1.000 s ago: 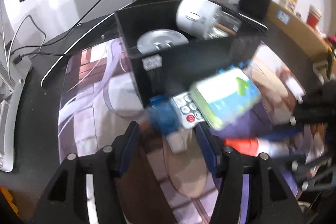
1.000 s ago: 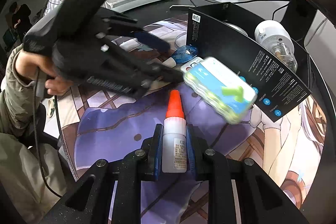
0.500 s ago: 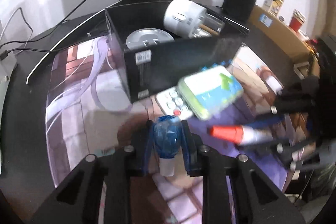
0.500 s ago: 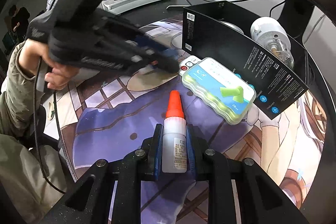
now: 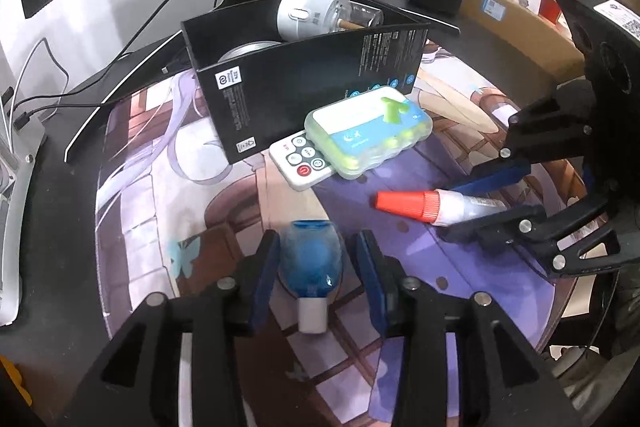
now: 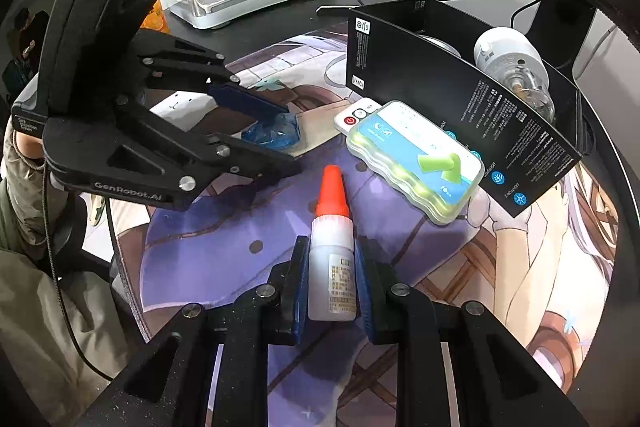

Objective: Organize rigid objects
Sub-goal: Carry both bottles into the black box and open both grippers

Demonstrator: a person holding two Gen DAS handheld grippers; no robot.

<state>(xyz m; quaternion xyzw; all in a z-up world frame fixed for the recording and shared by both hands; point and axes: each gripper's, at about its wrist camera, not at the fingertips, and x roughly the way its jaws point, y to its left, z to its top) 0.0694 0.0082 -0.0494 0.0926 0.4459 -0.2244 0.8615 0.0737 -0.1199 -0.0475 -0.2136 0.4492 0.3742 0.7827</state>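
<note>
Two grippers flank our work. We see the left gripper (image 5: 316, 267), jaws just opening, straddling without pressing a translucent blue plastic teardrop-shaped dispenser with white nozzle (image 5: 311, 267) lying on the printed desk mat (image 5: 160, 195). Our right gripper (image 6: 331, 281) clamps a white glue bottle with orange conical cap (image 6: 331, 259). Behind, the open black cardboard box (image 5: 304, 87) contains a white-capped clear jar (image 5: 312, 13) and a silver round tin (image 5: 248, 50).

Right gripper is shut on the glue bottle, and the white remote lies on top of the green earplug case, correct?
Not quite. The right gripper is shut on the glue bottle, but the white remote lies under the green earplug case, not on top. The left wrist view shows it.
</note>
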